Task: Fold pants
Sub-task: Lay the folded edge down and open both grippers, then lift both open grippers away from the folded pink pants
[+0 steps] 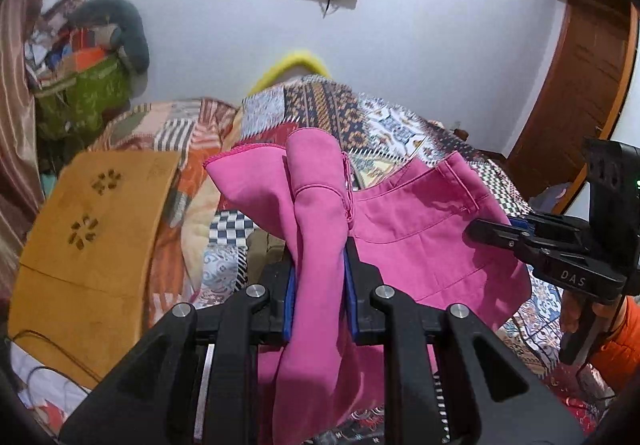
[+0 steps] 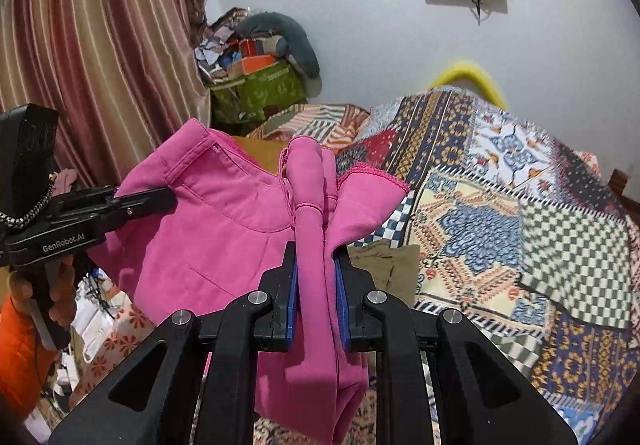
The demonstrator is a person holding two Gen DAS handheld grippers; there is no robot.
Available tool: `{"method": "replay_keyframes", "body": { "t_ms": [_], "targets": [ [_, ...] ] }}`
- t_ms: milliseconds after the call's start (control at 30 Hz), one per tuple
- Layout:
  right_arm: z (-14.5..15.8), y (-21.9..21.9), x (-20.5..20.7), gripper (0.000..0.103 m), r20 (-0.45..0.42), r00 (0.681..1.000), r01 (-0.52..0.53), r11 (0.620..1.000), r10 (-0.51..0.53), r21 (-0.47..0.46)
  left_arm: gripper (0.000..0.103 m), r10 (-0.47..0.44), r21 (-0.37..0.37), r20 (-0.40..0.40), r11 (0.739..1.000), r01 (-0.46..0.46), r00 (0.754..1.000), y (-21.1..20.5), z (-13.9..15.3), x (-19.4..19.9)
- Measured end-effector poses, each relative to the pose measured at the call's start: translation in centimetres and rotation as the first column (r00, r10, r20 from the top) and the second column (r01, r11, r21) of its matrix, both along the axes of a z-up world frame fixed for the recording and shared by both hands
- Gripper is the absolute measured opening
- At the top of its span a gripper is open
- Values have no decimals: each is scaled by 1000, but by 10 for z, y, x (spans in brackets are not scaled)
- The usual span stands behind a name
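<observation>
1. Pink pants [image 1: 400, 229] hang in the air above a bed [image 2: 500, 213] spread with a patchwork quilt.
2. The left gripper [image 1: 320, 273] has its blue-padded fingers [image 1: 289, 301] clamped on a bunched fold of the fabric.
3. The right gripper [image 2: 316, 277] pinches another bunched fold between its fingers [image 2: 342, 305].
4. An orange sleeve [image 2: 20, 357] shows beside one hand [image 2: 60, 293].

Both wrist views look closely down past held pants [image 1: 320, 245] toward bed [image 2: 500, 225].
</observation>
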State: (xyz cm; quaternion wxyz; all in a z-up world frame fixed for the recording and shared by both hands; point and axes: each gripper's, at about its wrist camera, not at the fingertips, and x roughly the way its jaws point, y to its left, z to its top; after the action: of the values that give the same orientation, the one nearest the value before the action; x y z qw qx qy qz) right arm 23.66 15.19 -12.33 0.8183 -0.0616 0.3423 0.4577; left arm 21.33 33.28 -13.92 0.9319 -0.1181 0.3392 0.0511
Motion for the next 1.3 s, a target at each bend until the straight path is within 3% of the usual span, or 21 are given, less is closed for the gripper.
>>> {"method": "replay_keyframes", "body": {
  "t_ms": [100, 500, 633, 800, 967, 1067, 1300],
  "targets": [
    [-15, 9, 10, 14, -14, 1000, -1, 1000, 0, -31, 19, -1, -35, -27, 999, 0, 1000, 9, -21, 15],
    [-70, 27, 40, 15, -88, 996, 1, 990, -14, -144, 23, 19, -43, -144, 999, -26, 989, 30, -91, 50],
    [-78, 26, 42, 17, -96, 995, -1, 985, -16, -174, 31, 27, -56, -147, 998, -36, 989, 38, -96, 47],
    [-87, 28, 38, 22, -71, 997, -3, 974, -13, -225, 43, 53, 44, -171, 998, -46, 984, 32, -101, 47],
    [-90, 25, 30, 34, -45, 999, 3, 961, -16, -277, 54, 95, 53, -180, 995, -86, 979, 37, -102, 45],
    [-87, 18, 28, 42, -41, 999, 11, 959, -24, -284, 54, 108, 48, -185, 994, -101, 977, 39, -100, 37],
    [-69, 2, 22, 43, 14, 999, 45, 954, -43, -296, 54, 136, 99, -185, 988, -119, 973, 29, -80, 10]
  ]
}}
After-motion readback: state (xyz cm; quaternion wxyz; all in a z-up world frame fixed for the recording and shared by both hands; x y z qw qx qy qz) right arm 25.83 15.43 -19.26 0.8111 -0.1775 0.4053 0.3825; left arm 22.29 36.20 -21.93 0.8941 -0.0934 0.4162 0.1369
